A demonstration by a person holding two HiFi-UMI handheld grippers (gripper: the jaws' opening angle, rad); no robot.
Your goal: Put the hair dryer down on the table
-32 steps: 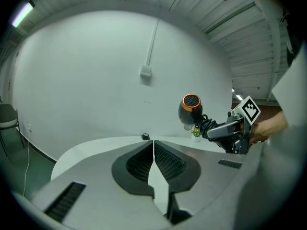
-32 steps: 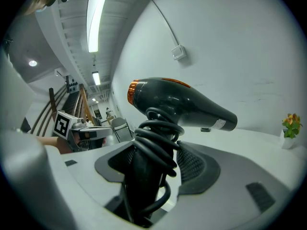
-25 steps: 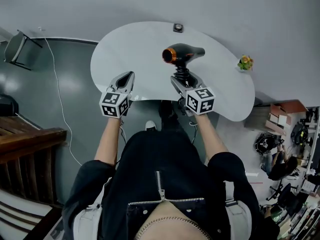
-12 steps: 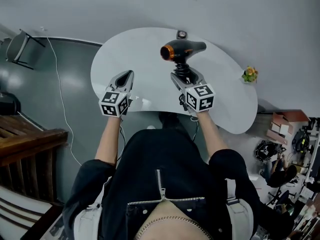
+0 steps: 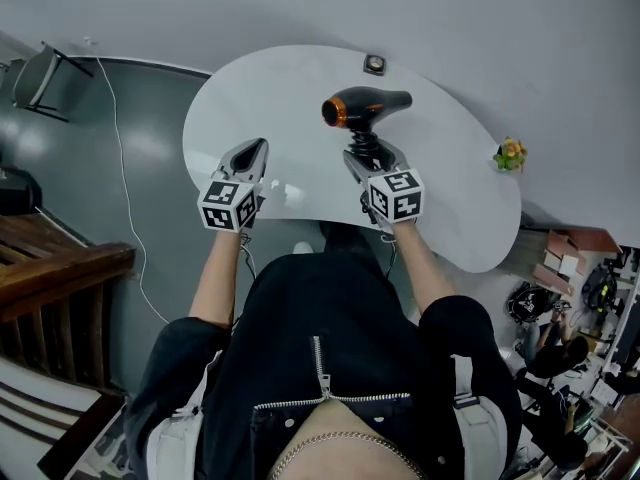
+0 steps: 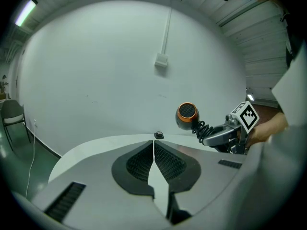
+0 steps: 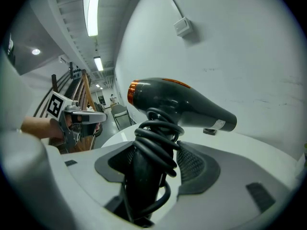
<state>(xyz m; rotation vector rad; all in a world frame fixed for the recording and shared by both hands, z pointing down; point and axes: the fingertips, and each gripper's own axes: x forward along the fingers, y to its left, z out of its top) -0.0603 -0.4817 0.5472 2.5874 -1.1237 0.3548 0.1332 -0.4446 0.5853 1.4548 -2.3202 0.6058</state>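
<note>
Right gripper (image 5: 362, 156) clamps the hair dryer (image 5: 366, 108) by its cord-wrapped handle, seemingly rigid and top-heavy; left gripper (image 5: 255, 152) sits closed, empty.

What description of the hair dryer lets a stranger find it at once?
Look at the white rounded table. Over its middle, the right claw grips the hair dryer by its cord-wrapped handle. Only it has an orange ring.

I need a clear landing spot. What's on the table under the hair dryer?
Only bare white table shows around the hair dryer, held by the right gripper. The patch straight beneath its body is covered. A small dark object sits farther back.
</note>
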